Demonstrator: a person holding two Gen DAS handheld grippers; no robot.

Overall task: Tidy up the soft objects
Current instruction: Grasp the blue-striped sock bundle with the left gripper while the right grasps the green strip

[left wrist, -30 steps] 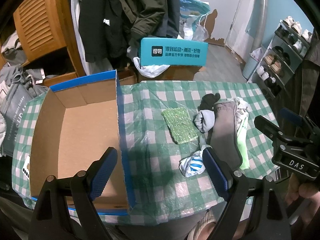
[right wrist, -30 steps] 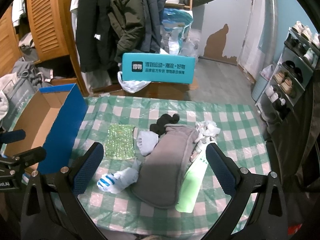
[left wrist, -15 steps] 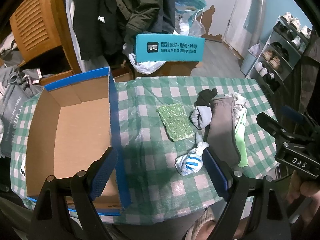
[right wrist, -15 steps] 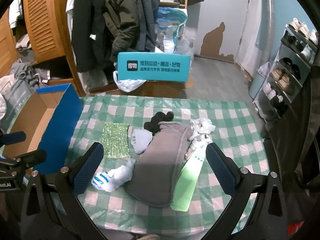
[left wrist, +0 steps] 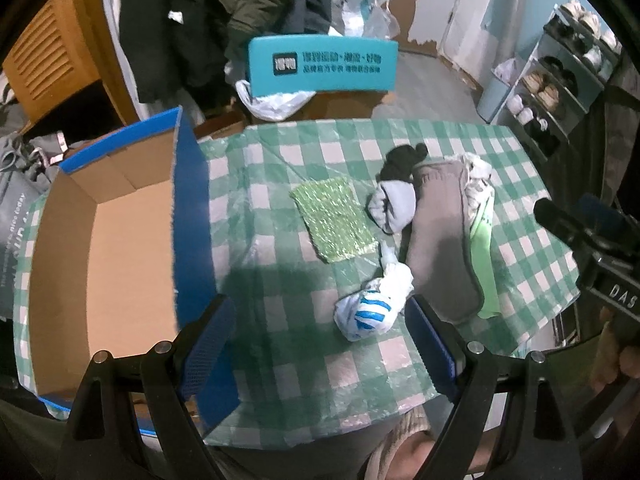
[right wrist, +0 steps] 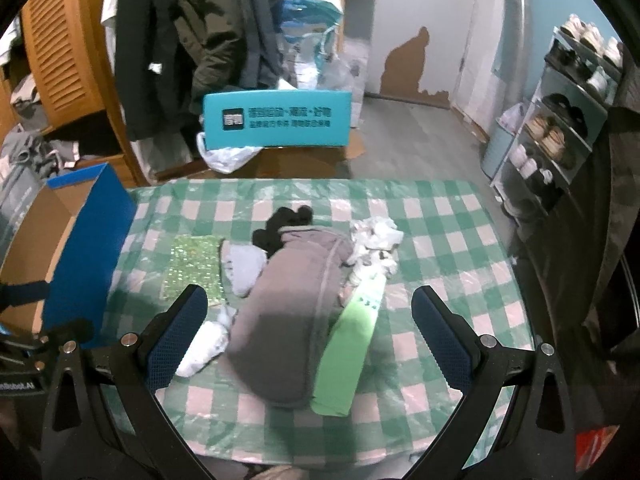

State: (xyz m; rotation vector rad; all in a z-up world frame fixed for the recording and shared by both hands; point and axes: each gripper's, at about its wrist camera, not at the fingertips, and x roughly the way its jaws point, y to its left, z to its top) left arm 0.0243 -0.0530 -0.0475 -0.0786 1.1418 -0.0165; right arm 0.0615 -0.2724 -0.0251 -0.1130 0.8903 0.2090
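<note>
Soft things lie on the green checked tablecloth [left wrist: 280, 288]: a long grey cloth [left wrist: 442, 232] [right wrist: 296, 312], a light green cloth [right wrist: 352, 344], a sparkly green pad [left wrist: 334, 218] [right wrist: 194, 268], a white and blue sock ball [left wrist: 372, 308], a pale grey sock [right wrist: 244, 268], a black sock [right wrist: 284, 224] and a crumpled white cloth [right wrist: 376, 240]. An open cardboard box with blue sides [left wrist: 108, 256] stands at the left. My left gripper [left wrist: 320, 340] is open above the table's near edge, the sock ball just ahead. My right gripper [right wrist: 308, 336] is open and empty over the grey cloth.
A teal box [right wrist: 278, 120] stands behind the table on a brown carton. Coats hang at the back [right wrist: 224, 32]. A shoe rack [right wrist: 568, 120] stands at the right. A wooden louvred cabinet [right wrist: 60, 52] is at the back left.
Both grippers have moved forward and lower toward the pile. Both stay open. The things on the table have not moved.
</note>
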